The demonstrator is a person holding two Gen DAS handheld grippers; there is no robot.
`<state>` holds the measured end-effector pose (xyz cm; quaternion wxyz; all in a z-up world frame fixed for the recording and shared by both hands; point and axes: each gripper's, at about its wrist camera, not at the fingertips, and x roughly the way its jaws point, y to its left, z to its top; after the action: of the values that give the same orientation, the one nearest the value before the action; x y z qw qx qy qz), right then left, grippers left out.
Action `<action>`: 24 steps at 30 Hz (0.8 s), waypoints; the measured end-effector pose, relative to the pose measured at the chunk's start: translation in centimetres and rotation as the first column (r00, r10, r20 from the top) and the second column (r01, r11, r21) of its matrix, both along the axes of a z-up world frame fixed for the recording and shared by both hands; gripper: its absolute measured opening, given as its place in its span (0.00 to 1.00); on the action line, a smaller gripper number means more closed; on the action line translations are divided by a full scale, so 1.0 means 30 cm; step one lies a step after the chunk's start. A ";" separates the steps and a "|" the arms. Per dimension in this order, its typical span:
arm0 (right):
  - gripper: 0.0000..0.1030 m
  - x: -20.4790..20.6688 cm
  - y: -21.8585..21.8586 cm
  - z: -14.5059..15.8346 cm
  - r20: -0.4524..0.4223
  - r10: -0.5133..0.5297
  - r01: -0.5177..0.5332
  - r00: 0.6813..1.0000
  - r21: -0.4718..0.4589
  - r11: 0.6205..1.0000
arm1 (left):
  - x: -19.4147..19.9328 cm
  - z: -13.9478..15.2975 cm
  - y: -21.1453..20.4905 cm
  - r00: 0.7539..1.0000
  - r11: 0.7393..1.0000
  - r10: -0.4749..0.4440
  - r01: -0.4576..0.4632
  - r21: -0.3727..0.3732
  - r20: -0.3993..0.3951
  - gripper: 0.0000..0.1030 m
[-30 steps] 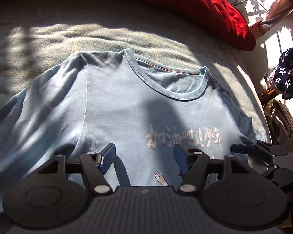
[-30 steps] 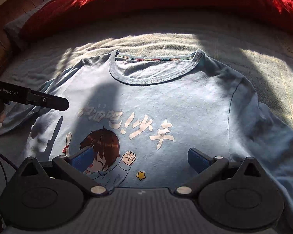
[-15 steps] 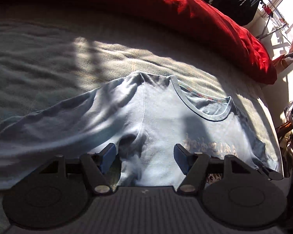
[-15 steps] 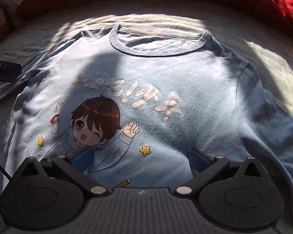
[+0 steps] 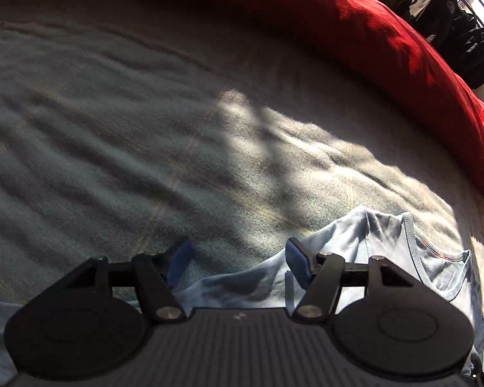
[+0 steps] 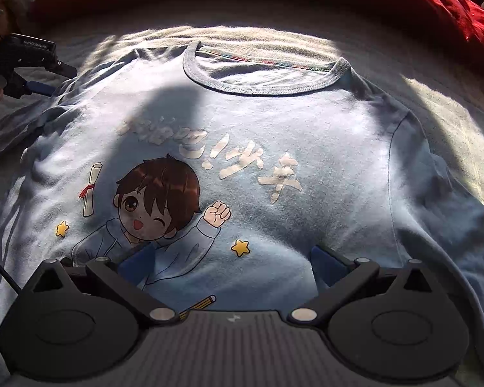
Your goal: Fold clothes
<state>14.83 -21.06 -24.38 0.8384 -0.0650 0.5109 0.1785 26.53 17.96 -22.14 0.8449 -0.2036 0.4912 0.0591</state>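
Note:
A light blue T-shirt (image 6: 306, 135) with a cartoon boy print lies flat, front up, on a grey bedspread (image 6: 274, 19). My right gripper (image 6: 230, 262) is open and empty, low over the shirt's lower front. My left gripper (image 5: 238, 259) is open and empty over the shirt's left sleeve (image 5: 242, 285), near the shoulder; the collar (image 5: 413, 245) shows to its right. In the right wrist view the left gripper (image 6: 48, 79) sits at the far left by that sleeve.
A red quilt (image 5: 371, 38) is bunched along the far edge of the bed. Dark clothes (image 5: 461, 32) hang at the back right. Grey bedspread (image 5: 113, 135) stretches to the left of the shirt.
My left gripper has swung left, from over the shirt's chest to its left sleeve and shoulder. My right gripper has drawn back toward the hem, so more of the print shows.

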 end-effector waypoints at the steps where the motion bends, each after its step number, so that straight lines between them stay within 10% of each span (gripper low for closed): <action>1: 1.00 0.002 0.000 0.002 -0.004 0.000 0.000 1.000 -0.002 1.000 | -0.005 0.021 0.004 1.000 1.000 -0.003 0.003 -0.008 0.008 0.61; 6: 1.00 0.012 0.006 0.005 -0.027 -0.003 0.002 1.000 -0.012 1.000 | -0.145 0.132 -0.010 0.999 0.997 -0.042 0.042 -0.070 0.001 0.66; 11: 1.00 0.012 0.010 0.002 -0.021 -0.026 0.026 0.999 -0.014 1.000 | -0.231 0.009 -0.003 0.991 0.999 0.003 -0.008 -0.037 -0.137 0.64; 18: 1.00 0.007 0.013 -0.001 -0.009 -0.026 0.025 1.000 -0.022 0.999 | -0.137 -0.017 0.054 0.997 0.992 0.049 -0.043 0.120 -0.053 0.61; 24: 1.00 0.019 0.022 0.005 -0.031 -0.033 0.032 0.999 -0.037 0.999 | -0.196 0.103 -0.041 1.000 0.998 -0.019 0.020 0.057 -0.013 0.67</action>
<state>15.40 -20.39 -24.23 0.8316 -0.0692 0.5285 0.1562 20.64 16.73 -19.05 0.8477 -0.1742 0.4967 0.0663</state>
